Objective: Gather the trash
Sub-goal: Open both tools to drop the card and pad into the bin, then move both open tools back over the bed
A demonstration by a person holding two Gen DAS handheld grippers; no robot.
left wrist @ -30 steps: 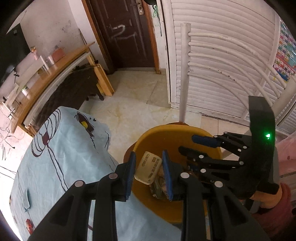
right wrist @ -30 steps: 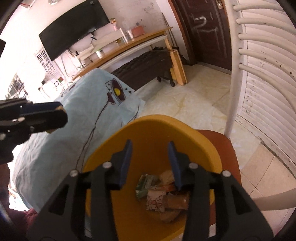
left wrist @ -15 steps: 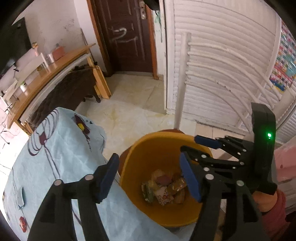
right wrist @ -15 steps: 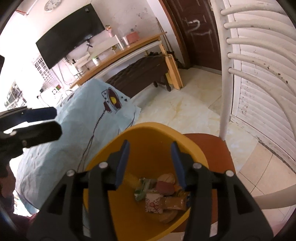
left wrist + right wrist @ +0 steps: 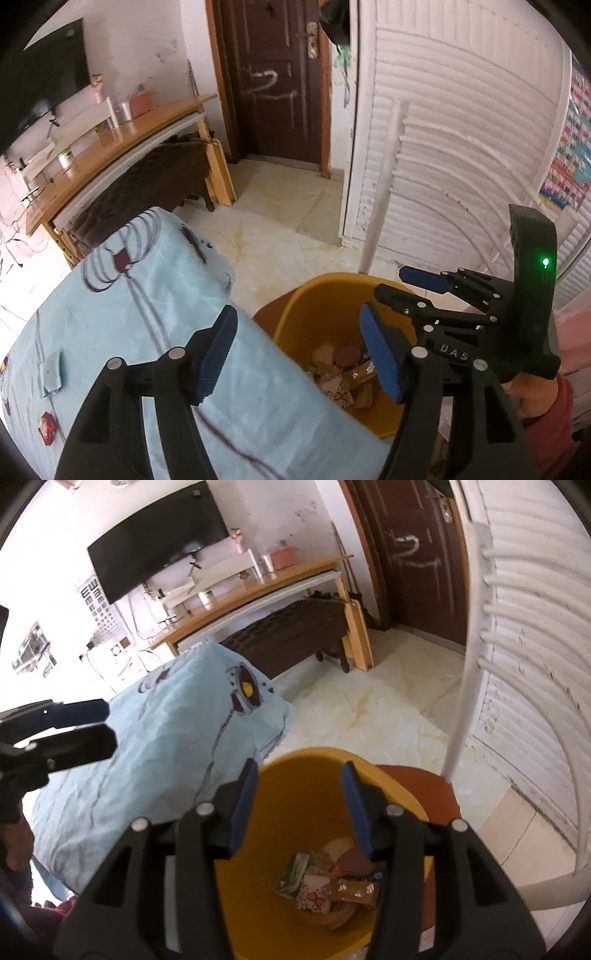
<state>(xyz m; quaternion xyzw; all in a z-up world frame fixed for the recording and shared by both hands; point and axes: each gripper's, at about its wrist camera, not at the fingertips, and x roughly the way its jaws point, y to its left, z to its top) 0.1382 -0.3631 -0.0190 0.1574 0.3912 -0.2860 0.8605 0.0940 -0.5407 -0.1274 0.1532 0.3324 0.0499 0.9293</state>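
A yellow bin (image 5: 325, 306) (image 5: 295, 805) stands on a brown chair seat (image 5: 439, 790) beside the table. Several wrappers (image 5: 328, 878) (image 5: 343, 376) lie at its bottom. My left gripper (image 5: 299, 350) is open and empty above the table edge and the bin's rim. My right gripper (image 5: 299, 805) is open and empty over the bin's mouth; it also shows in the left wrist view (image 5: 406, 291). A small red wrapper (image 5: 48, 426) and a pale blue piece (image 5: 50, 373) lie on the light blue tablecloth (image 5: 140, 295).
A white chair back (image 5: 476, 664) rises behind the bin. A white louvred door (image 5: 461, 147) is to the right, a brown door (image 5: 273, 81) beyond. A wooden desk (image 5: 110, 144) with a dark stool (image 5: 291, 635) stands across the tiled floor (image 5: 280, 229).
My left gripper opened and let a white box drop into the bin, then lifted and pulled back left over the table. My right gripper stayed open over the bin.
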